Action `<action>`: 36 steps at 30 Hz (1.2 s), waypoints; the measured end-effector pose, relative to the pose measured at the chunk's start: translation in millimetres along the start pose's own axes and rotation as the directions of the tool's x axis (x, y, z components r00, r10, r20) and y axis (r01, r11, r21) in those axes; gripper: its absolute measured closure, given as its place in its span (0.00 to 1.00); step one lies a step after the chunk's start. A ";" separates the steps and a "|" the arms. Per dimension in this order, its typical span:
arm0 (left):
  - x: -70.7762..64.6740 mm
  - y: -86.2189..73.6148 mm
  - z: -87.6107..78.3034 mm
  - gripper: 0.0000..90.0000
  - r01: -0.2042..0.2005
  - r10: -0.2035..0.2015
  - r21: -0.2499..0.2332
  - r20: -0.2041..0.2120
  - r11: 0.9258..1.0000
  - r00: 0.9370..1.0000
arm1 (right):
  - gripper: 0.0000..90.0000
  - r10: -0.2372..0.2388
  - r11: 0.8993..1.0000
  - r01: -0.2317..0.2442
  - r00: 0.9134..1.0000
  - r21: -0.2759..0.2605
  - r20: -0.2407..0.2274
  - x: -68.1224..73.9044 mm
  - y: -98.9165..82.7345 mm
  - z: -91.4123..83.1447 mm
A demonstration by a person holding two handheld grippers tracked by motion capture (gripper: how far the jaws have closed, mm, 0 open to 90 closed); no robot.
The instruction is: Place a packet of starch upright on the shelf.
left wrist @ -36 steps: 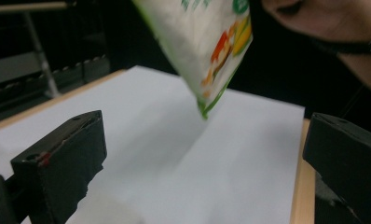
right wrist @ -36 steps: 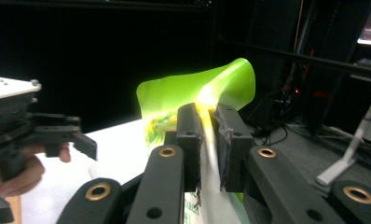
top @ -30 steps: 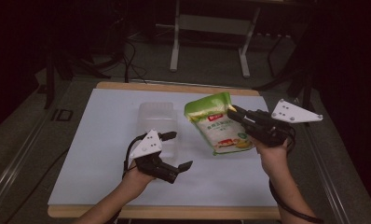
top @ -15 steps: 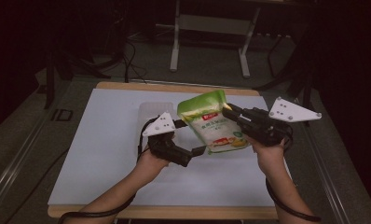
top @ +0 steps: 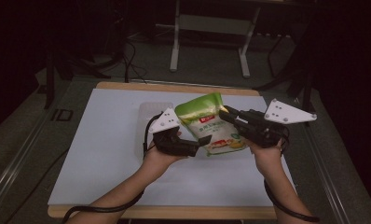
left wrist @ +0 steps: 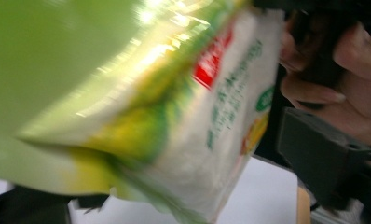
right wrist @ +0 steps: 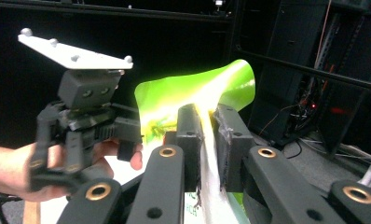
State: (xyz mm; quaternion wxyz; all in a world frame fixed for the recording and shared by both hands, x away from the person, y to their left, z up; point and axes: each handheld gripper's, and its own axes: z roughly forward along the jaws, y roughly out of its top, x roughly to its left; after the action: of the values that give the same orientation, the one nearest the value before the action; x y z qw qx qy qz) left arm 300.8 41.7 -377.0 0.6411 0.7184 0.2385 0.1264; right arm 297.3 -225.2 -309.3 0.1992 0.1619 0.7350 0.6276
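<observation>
Green-and-white glossy plastic pouch [top: 210,122], red label and printed text on its white face, yellow-orange picture near the bottom edge, top flap bright lime and curled over. Held up off the white table [top: 104,154], tilted, between the two hands above the table's middle. Clamped at its right edge by the right gripper [top: 230,116], black jaws pressed together on the film, seen close in the right gripper view as a thin sheet [right wrist: 207,93] pinched between the pads. Flanked on its lower left by the left gripper [top: 203,141], jaws just been closing with the pouch's bottom corner between them; contact of the pads not clear, that gripper's own view being blurred. Behind the pouch, flat on the table, a clear plastic container [top: 151,116], partly hidden by the left gripper. Beyond the table, a dark floor with metal stand legs [top: 176,51].
</observation>
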 end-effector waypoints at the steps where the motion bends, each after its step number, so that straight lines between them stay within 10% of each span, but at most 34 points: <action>1: 1.4 0.3 -0.8 0.33 0.003 -0.003 -0.003 -0.013 1.000 1.000 | 0.90 0.000 1.000 0.000 1.000 -0.003 0.001 0.3 -0.1 0.1; 18: -1.1 0.4 1.9 0.84 -0.062 0.065 0.062 -0.043 0.996 0.997 | 0.91 0.019 1.000 -0.019 1.000 0.016 0.011 -3.5 -12.7 0.7; 36: 2.2 18.0 -6.0 0.92 -0.121 0.123 0.105 -0.013 0.987 0.992 | 0.90 0.018 1.000 -0.018 1.000 -0.018 0.015 -3.5 -13.4 -1.5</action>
State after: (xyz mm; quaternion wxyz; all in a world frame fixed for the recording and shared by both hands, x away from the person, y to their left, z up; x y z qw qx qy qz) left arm 302.9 46.9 -358.7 0.5916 0.7627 0.2066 0.1600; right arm 299.7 -230.3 -322.0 0.2005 0.1714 0.7263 0.6347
